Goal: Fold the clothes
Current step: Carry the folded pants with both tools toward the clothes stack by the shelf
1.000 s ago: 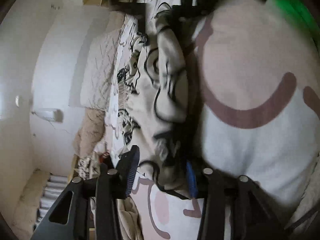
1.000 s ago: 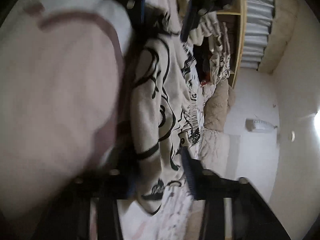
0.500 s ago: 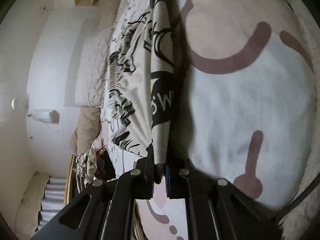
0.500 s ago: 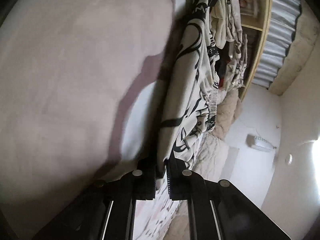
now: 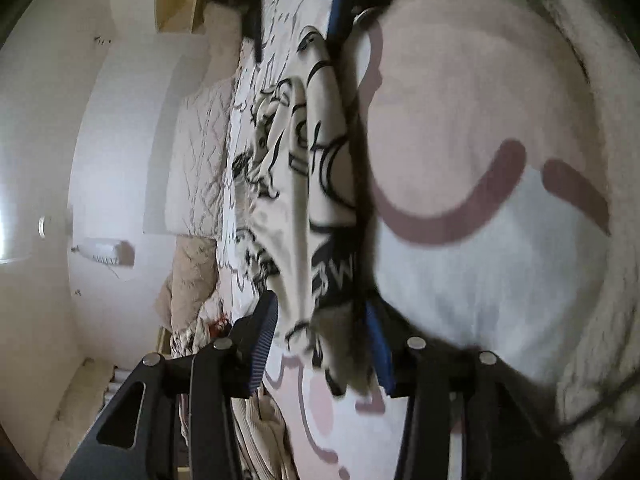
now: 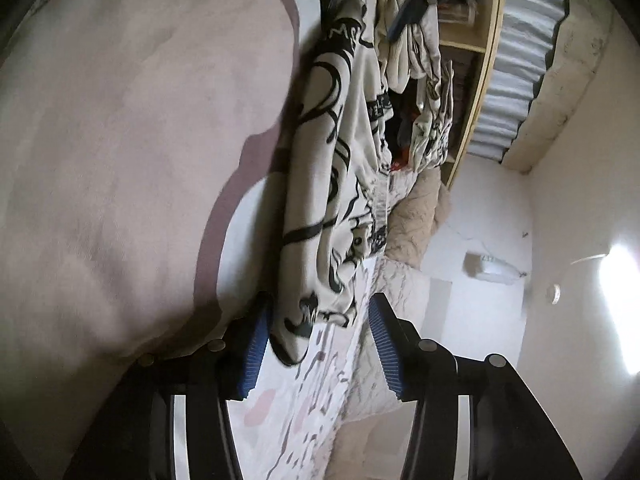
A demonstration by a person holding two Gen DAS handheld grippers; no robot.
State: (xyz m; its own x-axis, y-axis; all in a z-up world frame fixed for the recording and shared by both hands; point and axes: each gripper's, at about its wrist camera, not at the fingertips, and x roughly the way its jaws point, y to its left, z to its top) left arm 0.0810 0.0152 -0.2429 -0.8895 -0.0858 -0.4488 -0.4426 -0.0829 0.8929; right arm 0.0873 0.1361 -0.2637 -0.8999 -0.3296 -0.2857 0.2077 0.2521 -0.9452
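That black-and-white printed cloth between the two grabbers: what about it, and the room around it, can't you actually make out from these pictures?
- Garment type: the printed cloth is bunched and motion-blurred in both wrist views; sleeves or legs cannot be told.
- Lettering on it: left wrist view, folded under and blurred.
- Shelf contents: right wrist view, dark, small, behind hanging cloth.
- Left gripper and right gripper: jaws opening around the cloth; contact with the pads is unclear.

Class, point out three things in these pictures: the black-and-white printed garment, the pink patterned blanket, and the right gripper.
Black-and-white printed garment (image 5: 316, 208), left wrist view: middle of its hanging folds.
Pink patterned blanket (image 5: 480, 128), left wrist view: bare pale area above the curved stripe.
Right gripper (image 6: 320, 344), right wrist view: midway between its blue-padded fingers.
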